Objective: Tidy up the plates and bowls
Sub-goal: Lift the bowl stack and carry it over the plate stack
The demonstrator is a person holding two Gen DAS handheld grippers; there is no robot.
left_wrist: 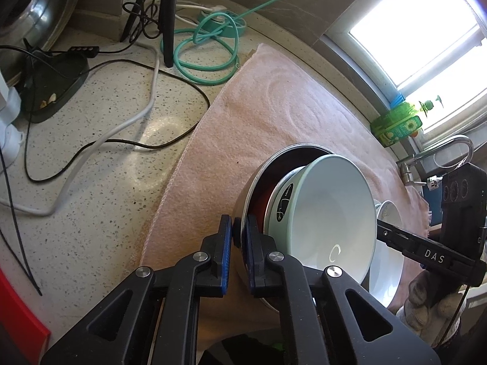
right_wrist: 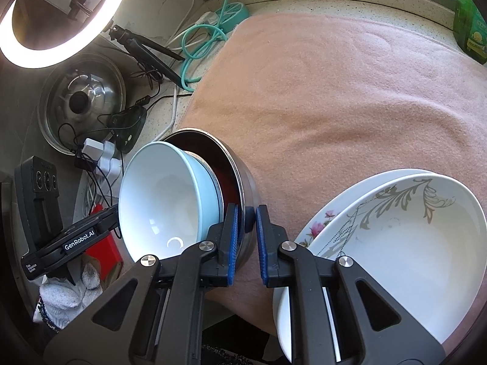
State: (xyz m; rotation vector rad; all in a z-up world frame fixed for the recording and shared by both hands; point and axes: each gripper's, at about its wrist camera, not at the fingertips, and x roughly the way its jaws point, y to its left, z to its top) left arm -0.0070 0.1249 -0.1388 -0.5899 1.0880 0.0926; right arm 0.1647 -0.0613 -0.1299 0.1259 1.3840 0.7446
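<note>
A steel bowl [left_wrist: 248,194] stands tilted over the pink towel [left_wrist: 274,115]. A pale blue bowl [left_wrist: 328,206] is nested inside it, and a dark red inner surface shows between them. My left gripper [left_wrist: 240,234] is shut on the steel bowl's rim on one side. My right gripper [right_wrist: 246,222] is shut on the rim of the same steel bowl [right_wrist: 243,167] on the opposite side, with the pale blue bowl [right_wrist: 161,194] just to its left. A stack of white patterned plates [right_wrist: 411,237] lies on the towel at the lower right.
Green and black cables [left_wrist: 207,57] and a tripod leg lie on the speckled counter [left_wrist: 106,121] to the left. A ring light [right_wrist: 18,45] and a pot lid [right_wrist: 82,100] stand at the far left. A green bottle [left_wrist: 398,124] and a faucet [left_wrist: 450,149] are by the window.
</note>
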